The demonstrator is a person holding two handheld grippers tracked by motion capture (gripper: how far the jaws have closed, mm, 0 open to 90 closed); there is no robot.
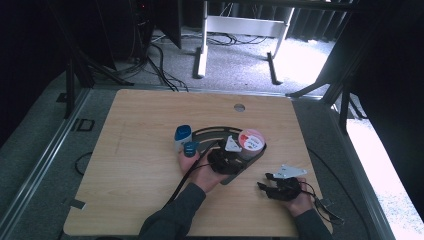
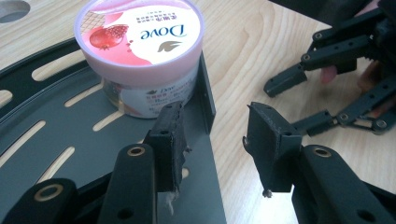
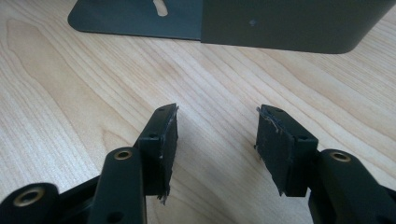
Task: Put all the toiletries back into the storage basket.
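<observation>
left tool [image 2: 212, 133] jaws part open, nothing gripped, astride upright end lip of curved slotted dark metal rack [image 2: 56, 154]. round pink-lidded dove tub [image 2: 140, 39] on rack just ahead. right tool [image 3: 215, 140] part open, empty, over bare woodgrain desk [image 3: 70, 93], rack edge ahead.

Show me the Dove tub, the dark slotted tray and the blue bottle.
Dove tub [image 2: 140, 35], left gripper view, middle of its pink lid.
Tray [image 2: 60, 135], left gripper view, bare floor between slots.
Blue bottle [image 1: 182, 135], high view, its body.
</observation>
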